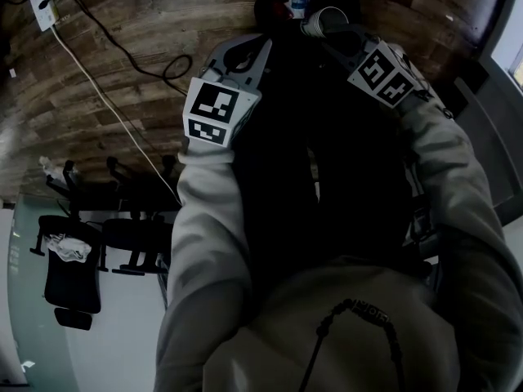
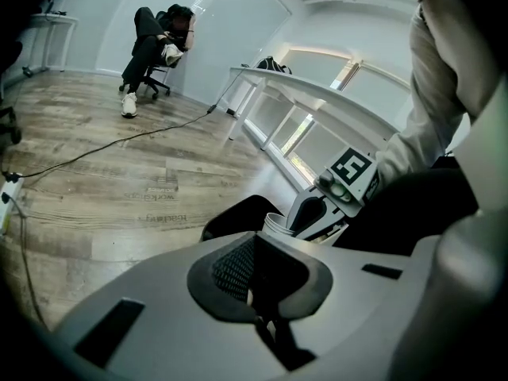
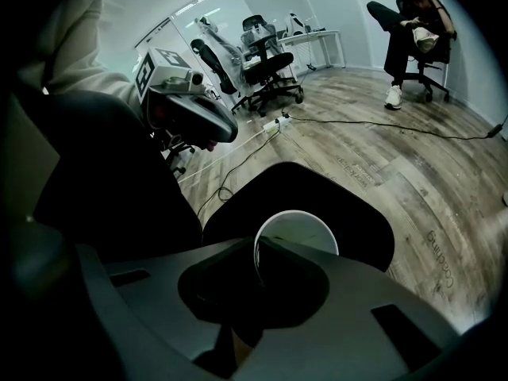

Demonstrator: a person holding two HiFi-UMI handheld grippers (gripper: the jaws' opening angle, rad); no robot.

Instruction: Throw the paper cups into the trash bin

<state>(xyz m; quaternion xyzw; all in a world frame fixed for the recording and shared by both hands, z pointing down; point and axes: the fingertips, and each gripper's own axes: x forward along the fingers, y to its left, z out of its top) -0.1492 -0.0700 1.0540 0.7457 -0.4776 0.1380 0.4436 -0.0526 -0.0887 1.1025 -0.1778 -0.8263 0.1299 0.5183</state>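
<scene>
A white paper cup [image 3: 298, 235] hangs mouth-forward over the black trash bin [image 3: 357, 205], with my right gripper [image 3: 258, 268] shut on its rim. In the head view the cup [image 1: 327, 19] and the right gripper [image 1: 337, 29] sit at the top, just above the dark bin [image 1: 274, 2], which holds something red and blue. My left gripper [image 2: 251, 292] is shut with nothing between its jaws. It hovers left of the bin, beside the right gripper. From the left gripper view, the cup [image 2: 276, 222] shows against the bin's rim [image 2: 234, 217].
A white cable [image 1: 106, 104] runs across the wooden floor from a power strip [image 1: 42, 5]. Black office chairs [image 3: 266, 62] stand by the glass wall. A person sits in a chair [image 3: 413, 22] farther off. A white desk [image 2: 302, 94] lines the windows.
</scene>
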